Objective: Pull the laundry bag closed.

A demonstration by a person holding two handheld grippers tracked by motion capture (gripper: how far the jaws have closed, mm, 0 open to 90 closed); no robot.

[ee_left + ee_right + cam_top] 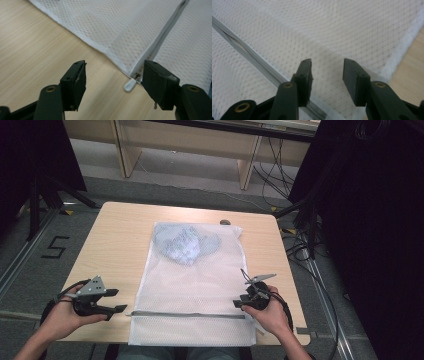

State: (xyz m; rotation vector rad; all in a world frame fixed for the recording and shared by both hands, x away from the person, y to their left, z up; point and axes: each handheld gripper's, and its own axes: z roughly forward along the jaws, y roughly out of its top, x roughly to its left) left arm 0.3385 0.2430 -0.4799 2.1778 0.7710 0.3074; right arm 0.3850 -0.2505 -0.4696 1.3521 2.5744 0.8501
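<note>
Both grippers hang at the near end of the table, one at each side of a white mesh laundry bag that lies flat along the middle, its near edge drooping over the table's near rim. A bluish bundle of cloth sits inside, up at the far end.

The left gripper hovers just left of the bag, jaws spread and empty; in the left gripper view its pads frame the white zipper pull, which lies on the wood at the left end of the zipper. The right gripper rests over the bag's right edge, jaws also spread, nothing pinched between them, mesh below.

I'd say this is the approach to the zipper. The next move looks like the left jaws dropping onto that small pull and nipping it, while the right pins the mesh so the bag doesn't drag.

Hard to judge whether the zipper is fully closed: the right gripper view shows a small gap in it. The bundle is blurred by mesh, so what it is I can't tell. A small dark object at the far edge is too tiny to name.
</note>
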